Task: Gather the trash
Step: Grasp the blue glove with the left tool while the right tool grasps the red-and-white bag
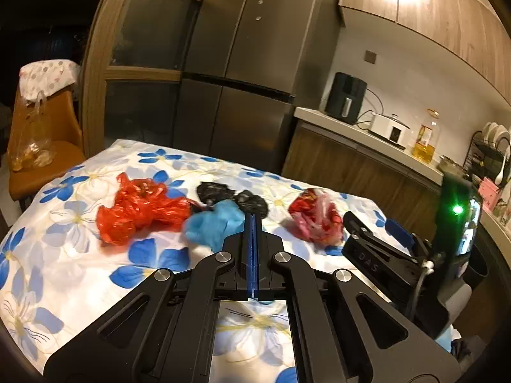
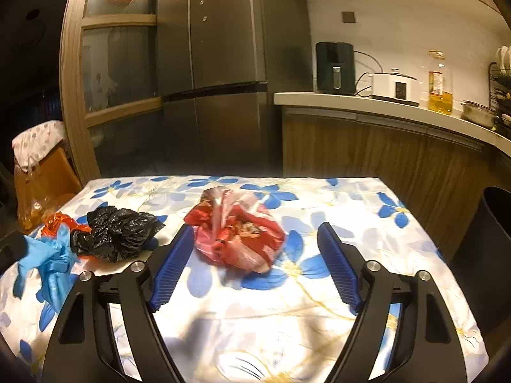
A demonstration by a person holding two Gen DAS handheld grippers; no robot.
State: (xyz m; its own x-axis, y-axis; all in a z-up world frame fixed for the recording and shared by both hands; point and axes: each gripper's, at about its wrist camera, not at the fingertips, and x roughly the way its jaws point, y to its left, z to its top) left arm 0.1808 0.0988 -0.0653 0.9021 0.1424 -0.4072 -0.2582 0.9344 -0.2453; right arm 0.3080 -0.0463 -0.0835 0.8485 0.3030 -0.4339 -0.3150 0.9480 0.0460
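Observation:
Crumpled trash lies on a table with a blue-flowered cloth (image 1: 64,255). My left gripper (image 1: 252,220) is shut on a light blue plastic bag (image 1: 217,226), which also shows in the right wrist view (image 2: 51,261). Beside it lie an orange-red bag (image 1: 137,214) and a black bag (image 1: 223,194) (image 2: 115,233). A red and clear wrapper bag (image 1: 316,220) (image 2: 239,236) lies to the right. My right gripper (image 2: 255,239) is open, its blue pads (image 2: 172,261) on either side of the near part of that wrapper bag.
A dark bin (image 2: 488,242) stands at the table's right edge. An orange chair (image 1: 41,146) with a clear bag stands far left. A grey fridge (image 1: 249,63) and a counter (image 2: 383,105) with appliances and an oil bottle are behind.

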